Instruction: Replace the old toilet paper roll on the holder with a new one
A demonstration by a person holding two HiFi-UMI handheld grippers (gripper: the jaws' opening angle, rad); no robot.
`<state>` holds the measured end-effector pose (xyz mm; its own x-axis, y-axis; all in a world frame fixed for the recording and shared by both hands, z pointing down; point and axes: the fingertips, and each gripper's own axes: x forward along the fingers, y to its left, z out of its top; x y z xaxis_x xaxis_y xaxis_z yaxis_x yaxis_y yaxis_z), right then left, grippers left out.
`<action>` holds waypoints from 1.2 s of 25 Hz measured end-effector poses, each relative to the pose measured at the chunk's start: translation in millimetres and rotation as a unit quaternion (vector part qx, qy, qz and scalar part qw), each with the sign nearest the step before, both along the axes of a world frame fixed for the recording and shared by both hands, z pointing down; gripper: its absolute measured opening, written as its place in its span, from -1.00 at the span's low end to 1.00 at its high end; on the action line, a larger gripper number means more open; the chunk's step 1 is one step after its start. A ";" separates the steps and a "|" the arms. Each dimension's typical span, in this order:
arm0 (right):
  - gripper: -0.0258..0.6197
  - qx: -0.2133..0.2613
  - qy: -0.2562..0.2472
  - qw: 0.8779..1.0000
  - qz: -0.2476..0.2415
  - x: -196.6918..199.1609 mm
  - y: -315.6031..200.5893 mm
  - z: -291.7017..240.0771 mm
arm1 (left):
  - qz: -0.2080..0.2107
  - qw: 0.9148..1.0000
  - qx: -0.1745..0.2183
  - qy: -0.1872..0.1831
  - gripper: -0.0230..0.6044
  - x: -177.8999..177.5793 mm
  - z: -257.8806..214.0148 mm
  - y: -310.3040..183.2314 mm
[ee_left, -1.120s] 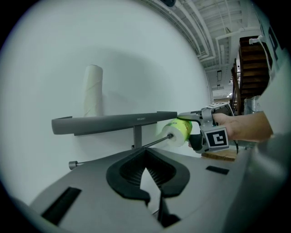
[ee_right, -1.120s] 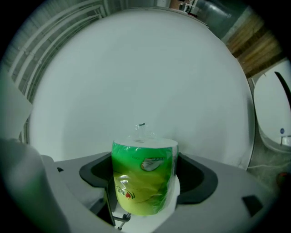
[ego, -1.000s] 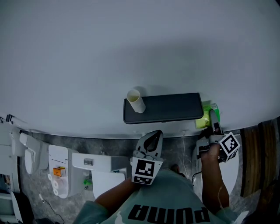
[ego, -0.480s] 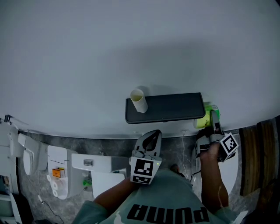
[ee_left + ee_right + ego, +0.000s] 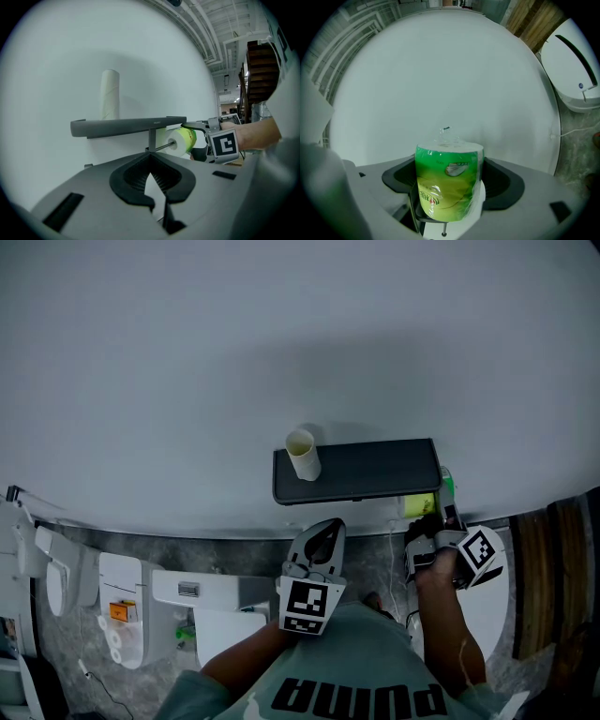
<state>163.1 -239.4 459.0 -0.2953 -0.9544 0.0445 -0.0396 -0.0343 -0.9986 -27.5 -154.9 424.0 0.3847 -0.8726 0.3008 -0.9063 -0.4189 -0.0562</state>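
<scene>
The right gripper (image 5: 429, 517) has carried the new roll (image 5: 419, 505) leftward within the last second, from beside the holder (image 5: 366, 470) to tucked under its right end; the left gripper view shows the roll at the tip of the bare rod (image 5: 161, 148), so threading seems to be starting. Its jaws clamp the green-wrapped roll across its sides. The roll's long axis lies level, along the wall and in line with the rod, its core hole facing left. The old cardboard tube (image 5: 303, 454) stands upright on the holder's top. The left gripper (image 5: 323, 538) hangs below, jaws closed on nothing
</scene>
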 end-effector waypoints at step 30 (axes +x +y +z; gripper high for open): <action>0.37 0.001 -0.011 1.000 -0.013 -60.3 13.9 13.4 | -0.013 1.000 0.001 -0.001 -0.91 -33.4 1.5 16.4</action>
